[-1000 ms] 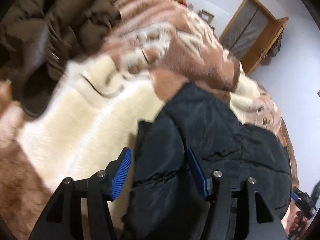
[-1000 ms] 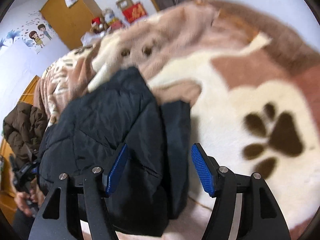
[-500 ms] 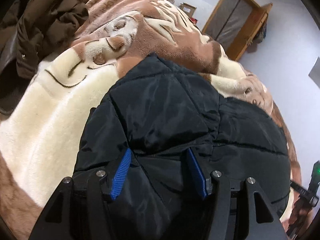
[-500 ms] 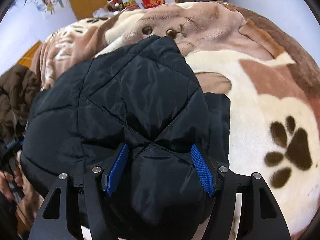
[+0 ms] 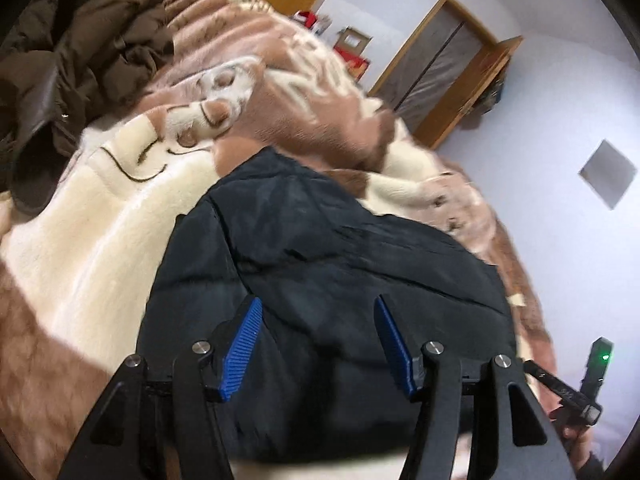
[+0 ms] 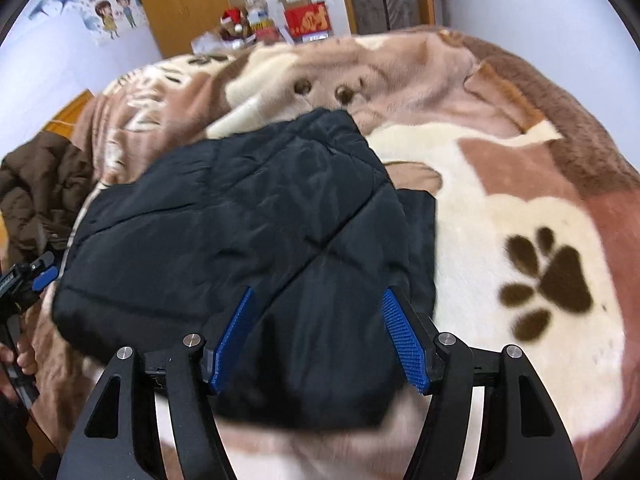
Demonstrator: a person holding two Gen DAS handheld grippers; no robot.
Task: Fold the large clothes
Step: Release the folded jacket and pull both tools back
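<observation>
A black quilted jacket (image 5: 340,248) (image 6: 240,208) lies folded into a thick bundle on the bed's brown and cream blanket (image 5: 100,240) (image 6: 500,168). My left gripper (image 5: 316,308) hovers open over the bundle's near left part, and its blue pads stand apart from the fabric. My right gripper (image 6: 320,296) is open too, above the near right part. Below both pairs of fingers the jacket's near edge shows against the blanket. Neither gripper holds anything.
A crumpled brown jacket (image 5: 80,40) (image 6: 36,184) is heaped on the bed's left side. The paw-print blanket spreads bare to the right (image 6: 552,280). Boxes (image 6: 304,20), a wardrobe (image 6: 180,0) and a door (image 5: 436,76) stand beyond the bed. A person's hand (image 5: 576,436) shows at lower right.
Both views swung from the bundle's sides onto its middle. Since half a second ago both grippers drew back, so the jacket's near edge shows. The jaws stayed equally wide.
</observation>
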